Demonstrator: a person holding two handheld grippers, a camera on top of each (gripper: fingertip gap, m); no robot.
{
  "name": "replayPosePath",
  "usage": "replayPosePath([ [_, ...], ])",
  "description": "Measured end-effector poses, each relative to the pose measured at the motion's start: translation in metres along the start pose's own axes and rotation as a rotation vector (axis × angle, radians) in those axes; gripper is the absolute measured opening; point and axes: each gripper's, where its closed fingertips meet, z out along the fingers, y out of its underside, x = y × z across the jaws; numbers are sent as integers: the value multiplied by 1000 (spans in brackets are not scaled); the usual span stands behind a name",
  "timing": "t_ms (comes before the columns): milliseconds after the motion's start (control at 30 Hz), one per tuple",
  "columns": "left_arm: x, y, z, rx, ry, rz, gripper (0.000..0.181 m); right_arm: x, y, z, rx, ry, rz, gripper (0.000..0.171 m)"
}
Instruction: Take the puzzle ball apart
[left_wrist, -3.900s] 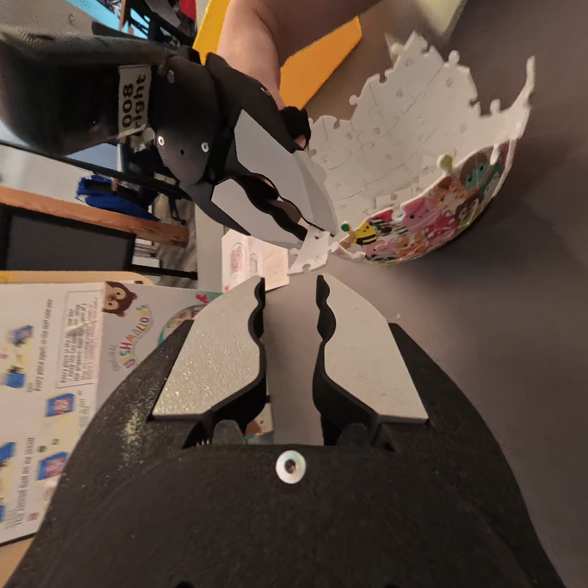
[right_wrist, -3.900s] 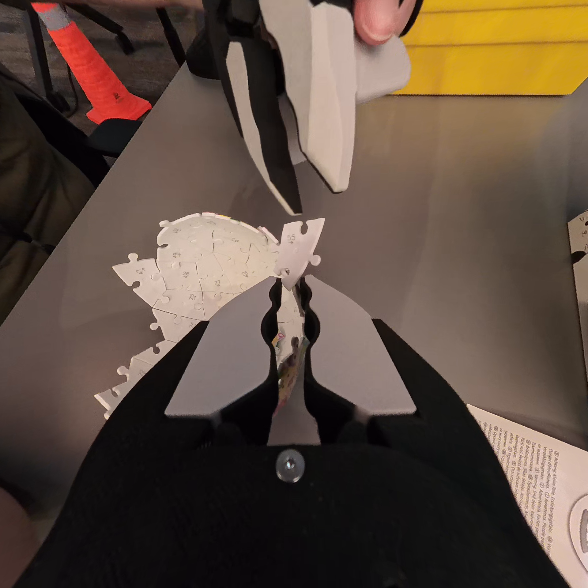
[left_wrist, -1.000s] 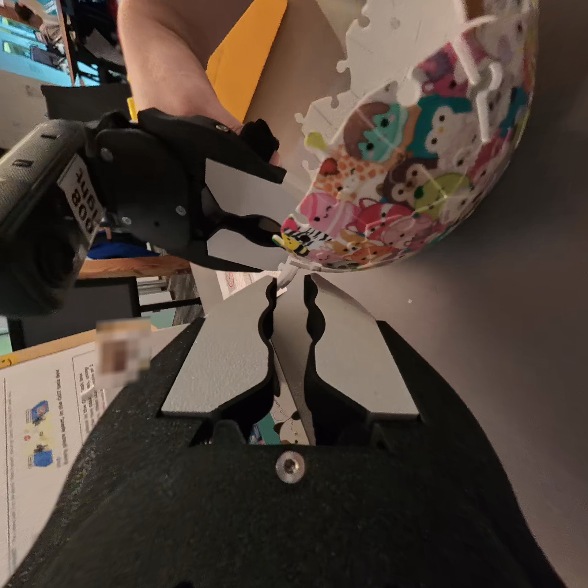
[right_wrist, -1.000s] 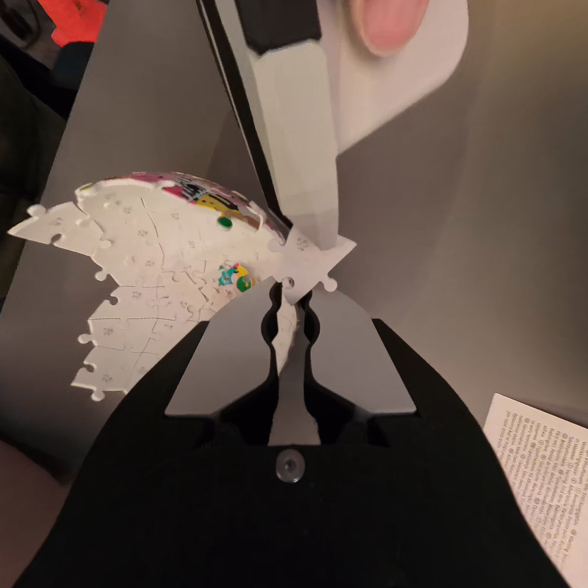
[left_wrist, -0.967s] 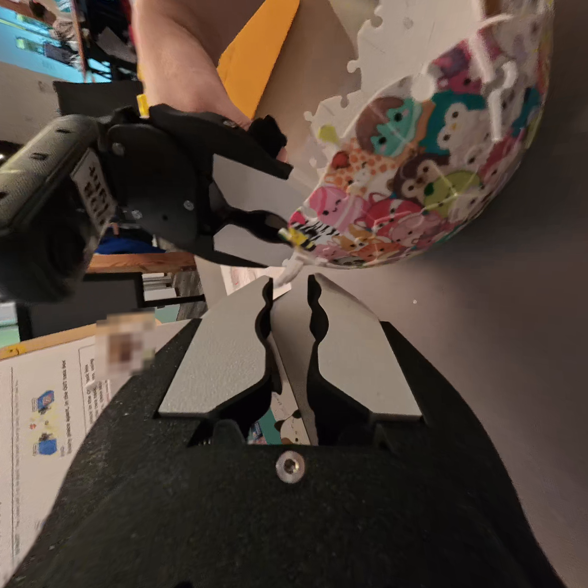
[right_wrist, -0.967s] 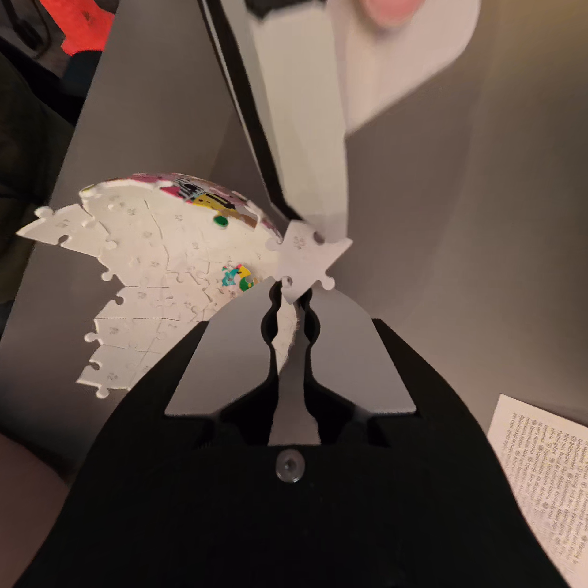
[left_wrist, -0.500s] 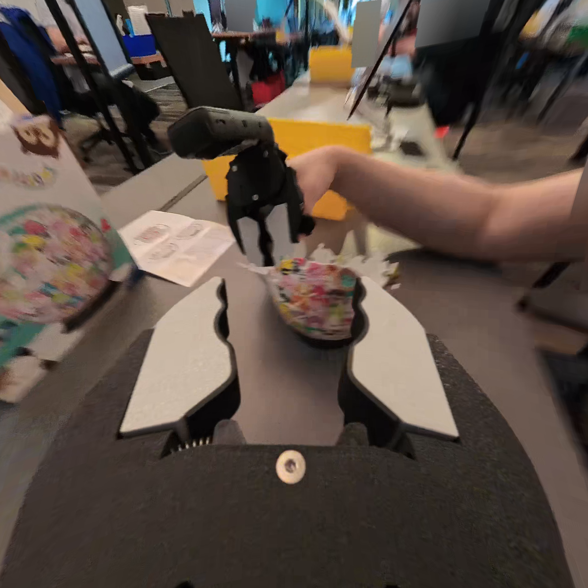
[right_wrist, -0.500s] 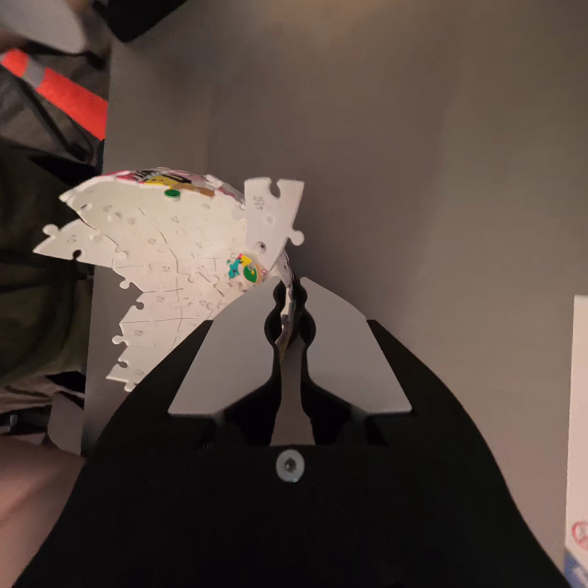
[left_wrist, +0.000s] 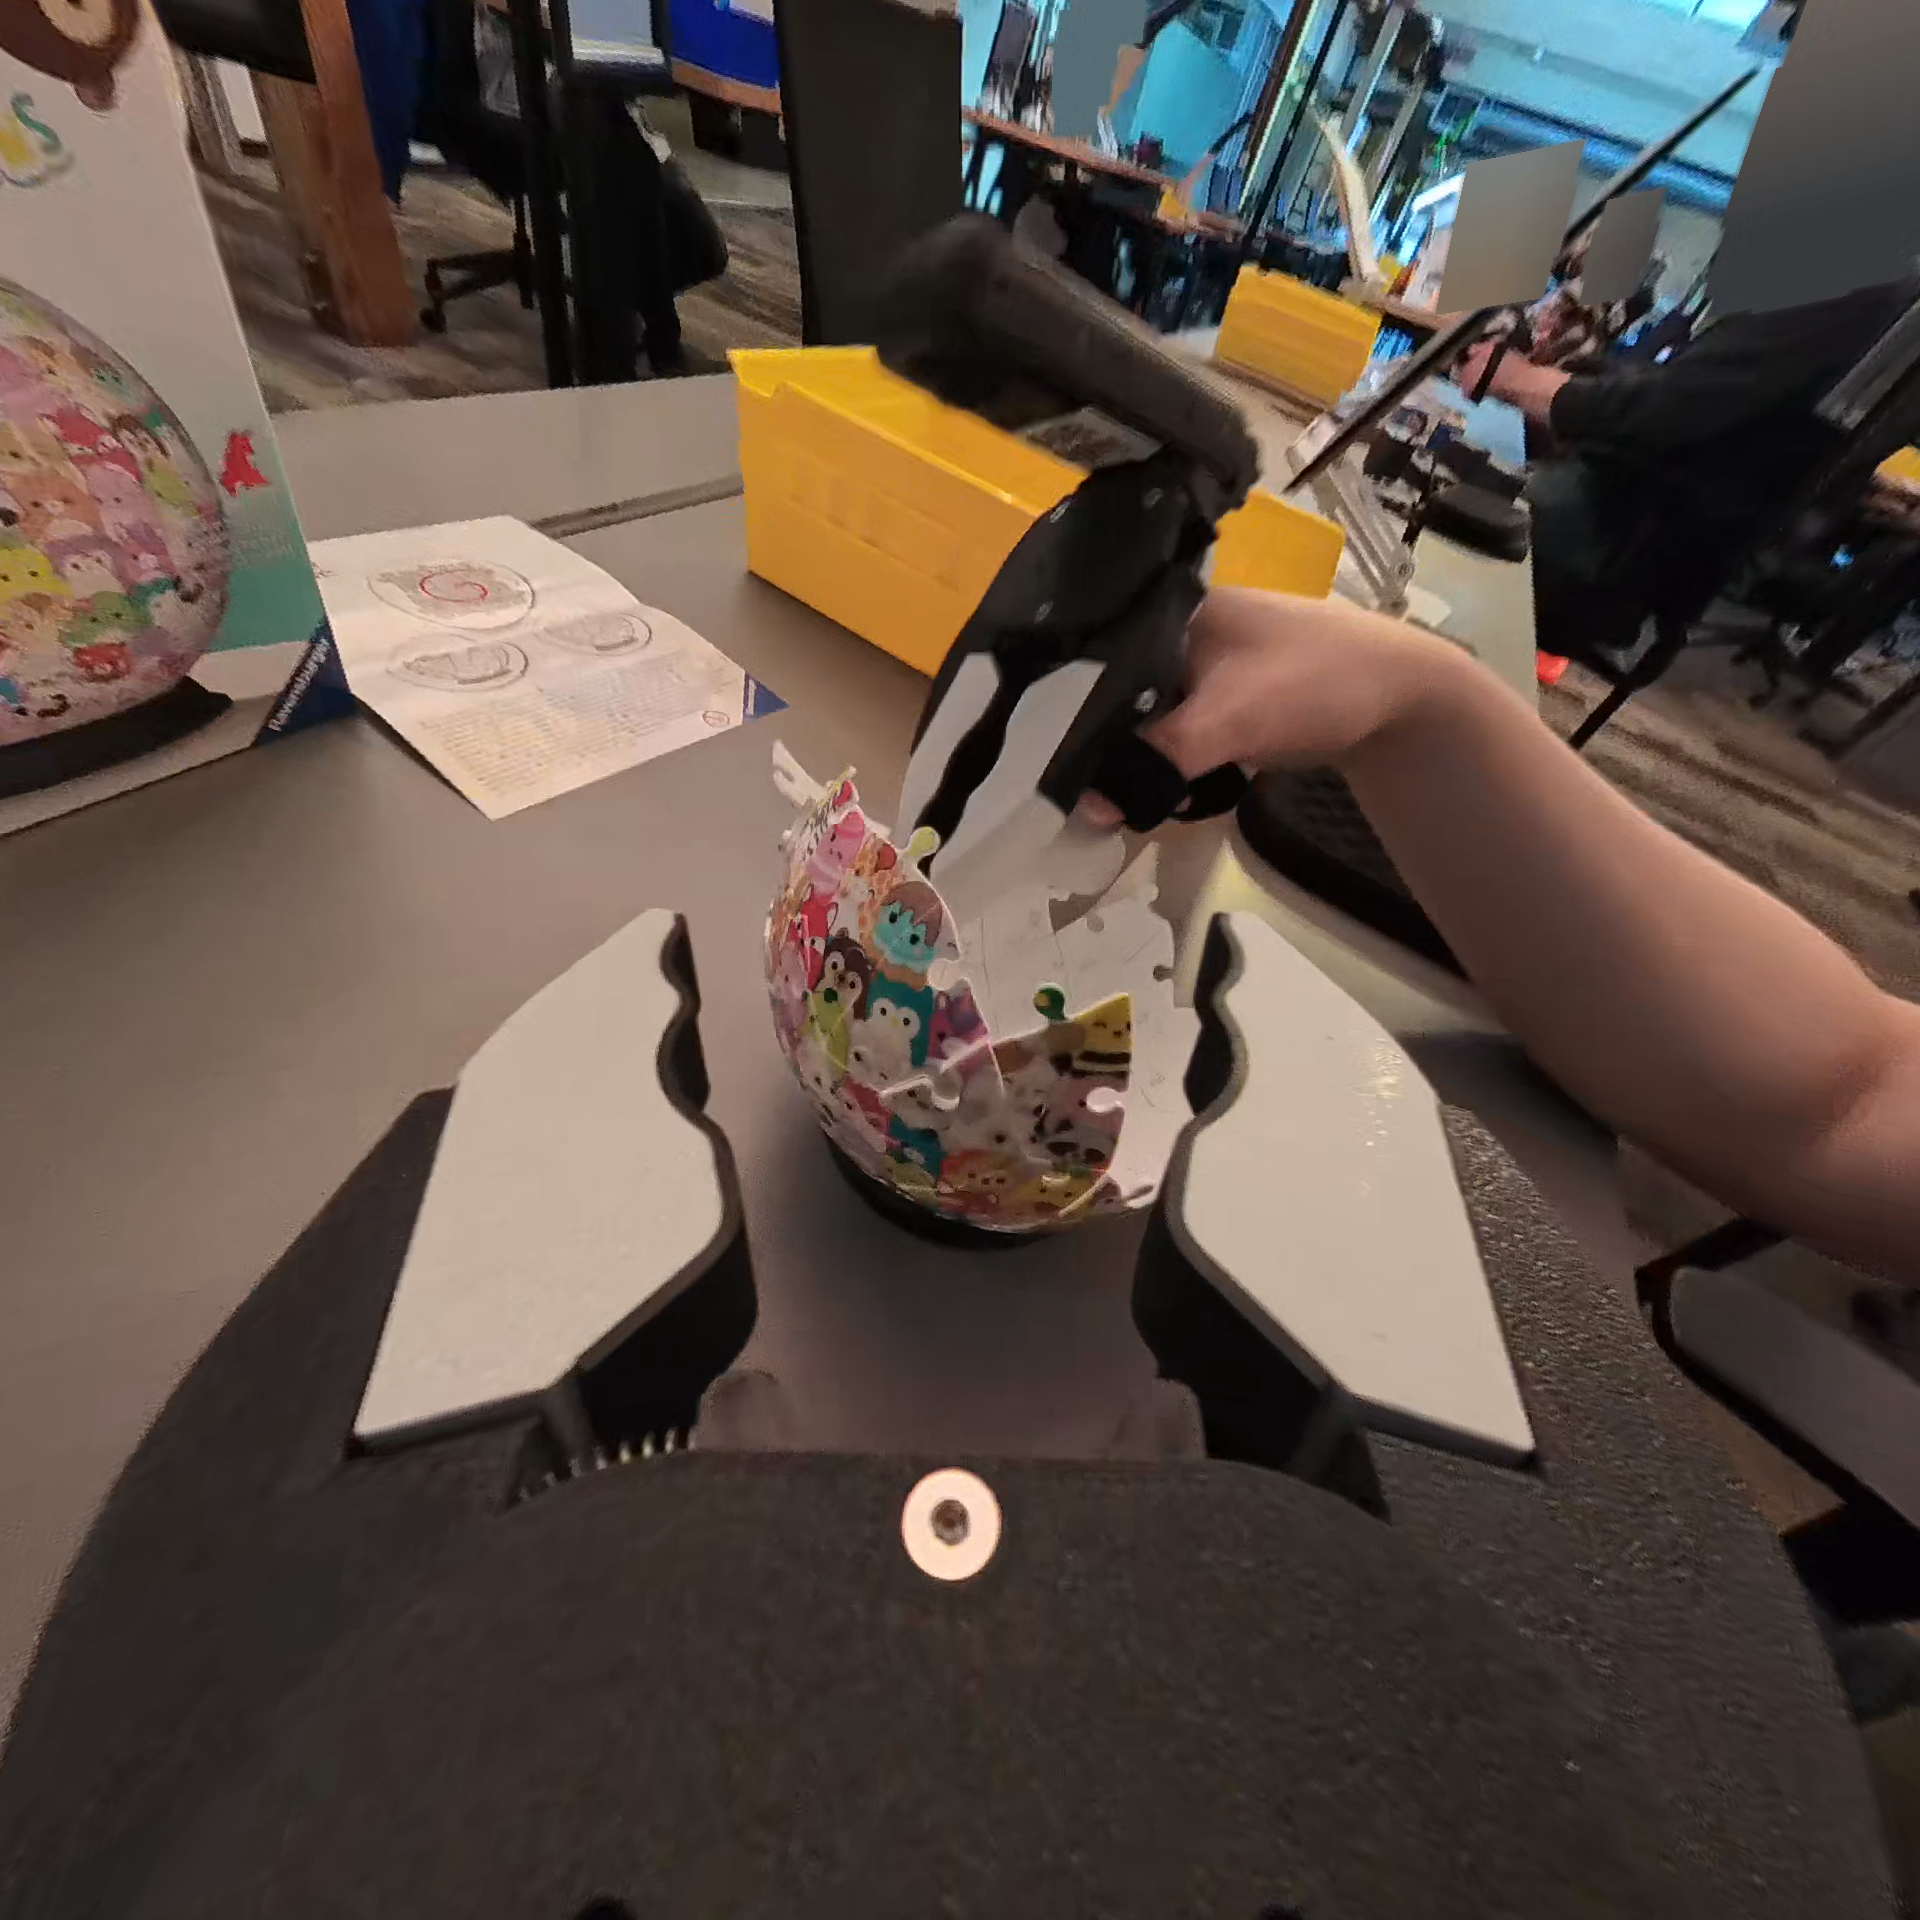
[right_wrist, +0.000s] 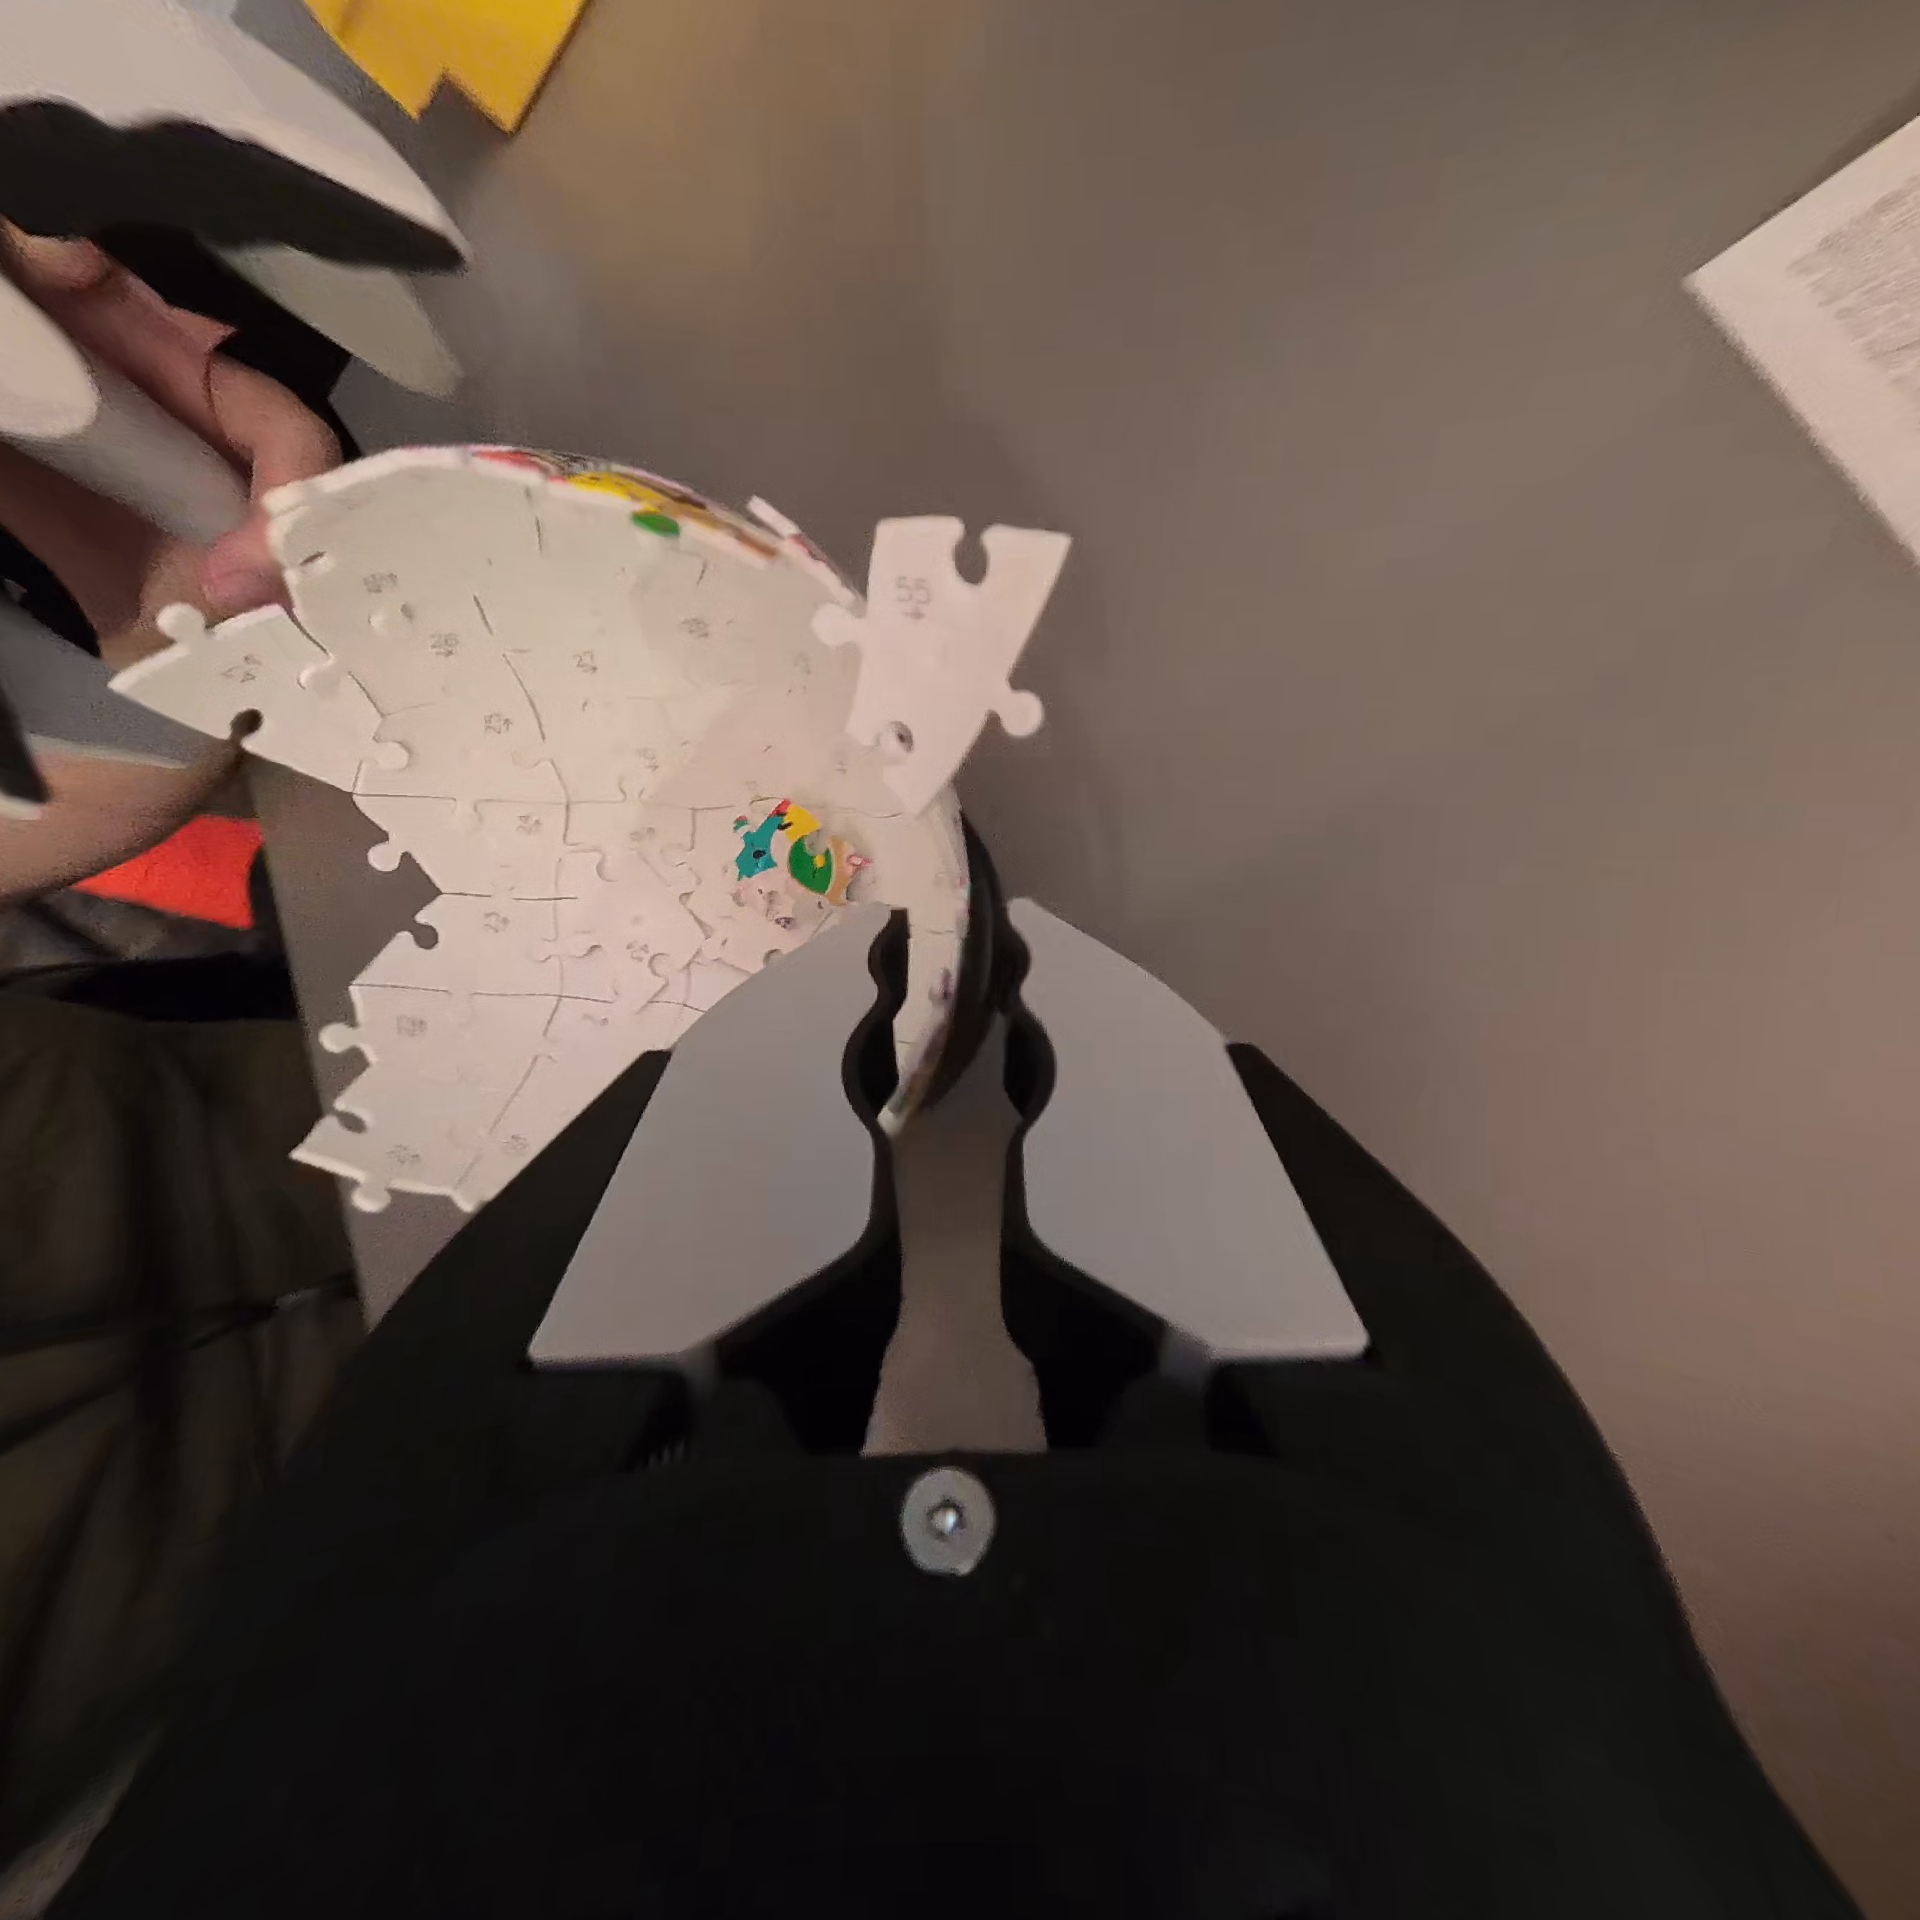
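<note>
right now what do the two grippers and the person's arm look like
Both grippers are alike. The left gripper has a matte black, grainy body, two flat light-grey fingers with wavy black inner edges, and a silver screw at its centre. The right gripper matches it, with a bulky black handle behind it in the left wrist view. The forearm is bare, with no sleeve showing.

The left wrist view is bright and evenly lit, with daylight from windows far ahead of the left hand-held gripper (left_wrist: 940, 1049). The grey surface (left_wrist: 260, 987) shows a soft sheen. Straight lines bend near the picture's edges, and the distant room is slightly soft. The right wrist view is dim and warm-toned. Motion blur smears its upper left corner and the paper sheet (right_wrist: 1829, 312) to the upper right of the right hand-held gripper (right_wrist: 945, 935).
</note>
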Motion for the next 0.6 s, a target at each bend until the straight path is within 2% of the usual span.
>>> replayPosePath([
  [100,-5,12,11,-101,-53,42,91,1,-13,-20,161,36,-64,30],
  [167,-5,18,16,-135,-59,43,86,-4,-35,-37,334,18,-88,31],
  [267,-9,21,19,-143,-58,43,76,-4,-62,-47,512,-82,13,34],
  [400,-13,20,20,-160,-29,58,67,2,-60,-29,453,-172,112,42],
  [500,-20,20,19,-173,-42,87,63,7,-50,-31,451,-141,111,39],
  [600,-20,21,20,-169,-27,75,62,8,-41,-29,435,-198,179,37],
])
